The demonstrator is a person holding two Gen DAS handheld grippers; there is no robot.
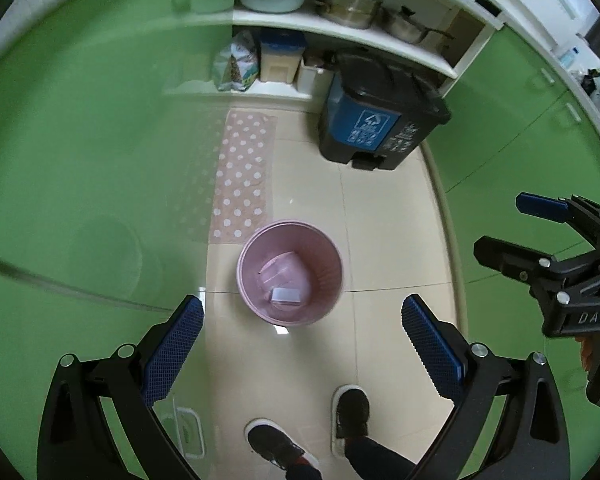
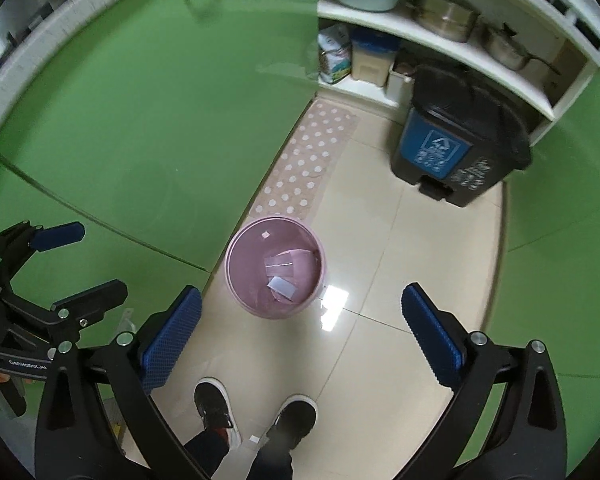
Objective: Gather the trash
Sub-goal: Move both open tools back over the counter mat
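A pink round wastebasket (image 1: 256, 304) stands on the tiled floor, also in the right wrist view (image 2: 236, 300). Paper scraps (image 1: 287, 295) lie inside it, also in the right wrist view (image 2: 282, 286). My left gripper (image 1: 302, 354) is open and empty, held high above the basket; it also shows at the left of the right wrist view (image 2: 82, 258). My right gripper (image 2: 302, 354) is open and empty, also above the basket; it shows at the right of the left wrist view (image 1: 500, 226). A tiny white scrap (image 2: 255, 439) lies between the person's shoes.
A black and blue pedal bin (image 1: 376, 116) stands at the back by white shelves (image 1: 340, 24) with pots and a basin. A polka-dot mat (image 1: 244, 168) lies along green cabinets (image 1: 80, 140). The person's shoes (image 1: 350, 408) stand below the basket.
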